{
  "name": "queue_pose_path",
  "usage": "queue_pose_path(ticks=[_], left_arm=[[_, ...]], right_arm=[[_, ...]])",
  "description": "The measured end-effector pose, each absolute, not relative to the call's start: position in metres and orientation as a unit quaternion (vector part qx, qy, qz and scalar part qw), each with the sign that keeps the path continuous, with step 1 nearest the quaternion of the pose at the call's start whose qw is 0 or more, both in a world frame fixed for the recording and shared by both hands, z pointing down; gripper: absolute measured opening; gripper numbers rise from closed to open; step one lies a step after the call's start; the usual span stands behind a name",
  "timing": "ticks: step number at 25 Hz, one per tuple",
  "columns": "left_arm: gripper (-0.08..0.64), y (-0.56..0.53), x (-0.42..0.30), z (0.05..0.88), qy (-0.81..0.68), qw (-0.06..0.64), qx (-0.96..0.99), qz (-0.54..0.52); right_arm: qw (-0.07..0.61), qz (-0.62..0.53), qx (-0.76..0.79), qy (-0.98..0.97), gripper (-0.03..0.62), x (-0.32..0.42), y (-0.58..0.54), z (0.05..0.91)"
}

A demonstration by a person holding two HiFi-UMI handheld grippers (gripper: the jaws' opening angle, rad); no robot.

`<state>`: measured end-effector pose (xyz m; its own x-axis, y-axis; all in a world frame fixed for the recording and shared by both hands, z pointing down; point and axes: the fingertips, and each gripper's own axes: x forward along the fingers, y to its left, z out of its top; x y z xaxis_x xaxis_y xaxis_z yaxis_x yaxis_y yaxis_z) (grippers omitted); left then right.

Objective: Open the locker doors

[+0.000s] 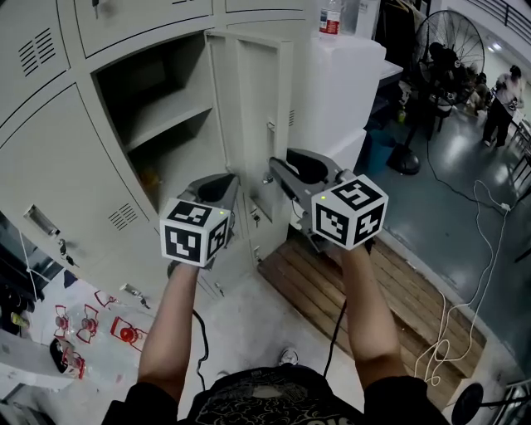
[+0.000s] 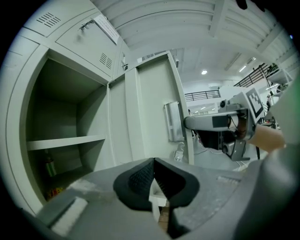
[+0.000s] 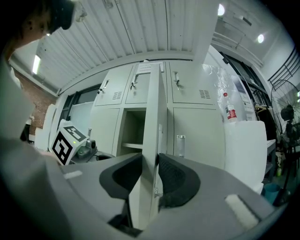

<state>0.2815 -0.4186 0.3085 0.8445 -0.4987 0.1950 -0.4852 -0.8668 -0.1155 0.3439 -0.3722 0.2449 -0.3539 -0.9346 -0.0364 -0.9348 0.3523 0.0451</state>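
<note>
Your right tool point(image 3: 151, 164) is clamped on the edge of the open locker door point(image 1: 249, 100). Your left tool point(image 2: 153, 168) is closed and empty. The red label on the bottle point(image 1: 330, 18) is too small to read.

The locker door point(image 1: 249, 124) is thin sheet metal under smooth, pale grey satin paint, like the rest of the lockers point(image 1: 58, 166). Its handle plate point(image 2: 172, 121) is brighter bare metal with a dull shine. My left tongs point(image 2: 153, 163) and right tongs point(image 3: 150, 161) have matt grey plastic shells, faintly grainy, and their pads point(image 2: 140, 177) are black rubber with a fine ribbed texture. The marker cubes point(image 1: 348, 214) look matt, printed black on white. Near right, the pallet point(image 1: 348, 290) is bare, rough brown wood. The far floor point(image 1: 448, 199) is dark and glossy. A clear plastic bottle point(image 1: 330, 17) tops a smooth white cabinet point(image 1: 340, 83).
</note>
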Motion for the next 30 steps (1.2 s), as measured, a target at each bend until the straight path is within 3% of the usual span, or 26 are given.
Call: queue_pose_path(ticks=[14, 30], left_arm=[[0.003, -0.420, 0.336, 0.305, 0.271, 0.036, -0.956, -0.107], [0.002, -0.415, 0.342, 0.304, 0.310, 0.031, -0.944, -0.109]], right_arm=[[0.007, 0.024, -0.570, 0.821, 0.087, 0.407, -0.383, 0.246], [0.006, 0.010, -0.580, 0.815, 0.087, 0.435, -0.396, 0.248]])
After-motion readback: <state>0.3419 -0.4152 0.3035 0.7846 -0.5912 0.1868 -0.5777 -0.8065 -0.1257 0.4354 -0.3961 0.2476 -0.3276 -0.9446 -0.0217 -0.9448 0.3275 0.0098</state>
